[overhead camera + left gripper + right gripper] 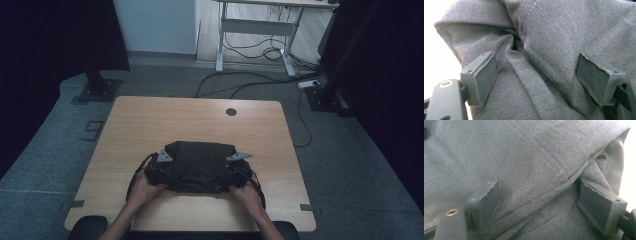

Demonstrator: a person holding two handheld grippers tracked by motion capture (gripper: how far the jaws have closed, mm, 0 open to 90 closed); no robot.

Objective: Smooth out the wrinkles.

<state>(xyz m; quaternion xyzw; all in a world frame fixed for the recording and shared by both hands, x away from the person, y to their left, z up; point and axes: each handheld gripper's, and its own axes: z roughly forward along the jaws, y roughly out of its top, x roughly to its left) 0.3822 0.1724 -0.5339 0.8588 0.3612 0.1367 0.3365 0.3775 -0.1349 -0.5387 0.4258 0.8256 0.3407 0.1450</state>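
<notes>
A dark grey folded garment [200, 165] lies on the near half of the wooden table [150, 120]. My left gripper [159, 171] is at its left end and my right gripper [235, 172] at its right end, each held in a hand. In the left gripper view the jaws [536, 77] stand wide apart over a creased fold of the cloth [549, 37], which lies between the pads without being pinched. The right gripper view is alike: its jaws [541, 202] are wide around a stitched hem of the cloth [524, 157].
A round cable hole [231, 111] sits near the table's far edge. Beyond the table are a white desk frame [260, 25], floor cables [260, 80] and a dark stand base [97, 90] at the back left.
</notes>
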